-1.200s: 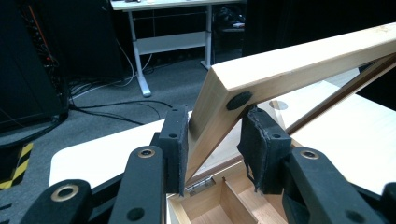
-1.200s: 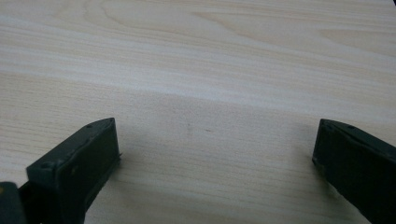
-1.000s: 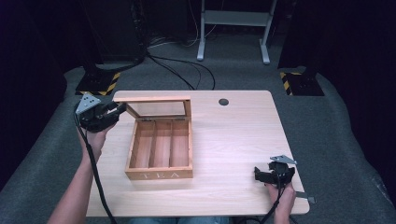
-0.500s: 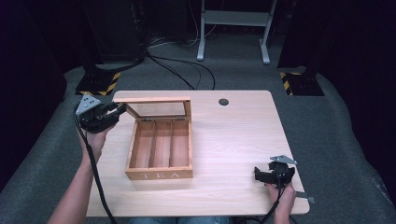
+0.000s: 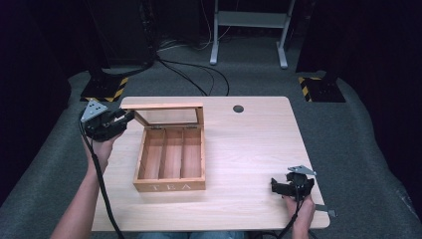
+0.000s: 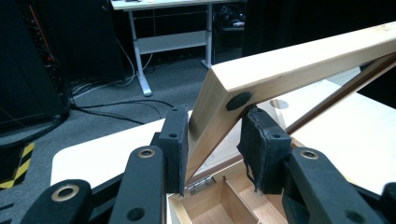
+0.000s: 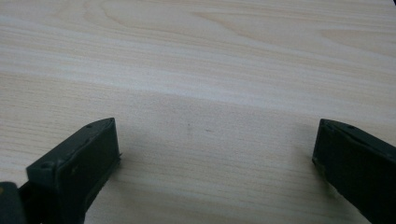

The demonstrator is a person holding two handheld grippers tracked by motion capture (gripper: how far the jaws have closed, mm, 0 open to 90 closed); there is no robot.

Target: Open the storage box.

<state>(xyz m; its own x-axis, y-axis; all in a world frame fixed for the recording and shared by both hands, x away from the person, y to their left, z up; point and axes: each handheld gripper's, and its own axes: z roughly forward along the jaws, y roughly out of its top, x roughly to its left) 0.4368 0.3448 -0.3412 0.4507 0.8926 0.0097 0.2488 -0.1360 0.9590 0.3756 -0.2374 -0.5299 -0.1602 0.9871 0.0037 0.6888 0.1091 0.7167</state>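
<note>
Left gripper (image 6: 212,154) clamped on glass-paned wooden lid (image 5: 169,106) of light wooden tea box (image 5: 169,185), raised half-open, frame centre-left; compartments empty. Right gripper (image 7: 215,158) wide open, empty, lower right.

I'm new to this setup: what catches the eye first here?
The wooden tea box at the table's left middle, with three empty compartments. Its glass lid stands raised, the frame's corner clamped in the left gripper. The right gripper rests near the front right edge, fingers wide apart over bare wood.
</note>
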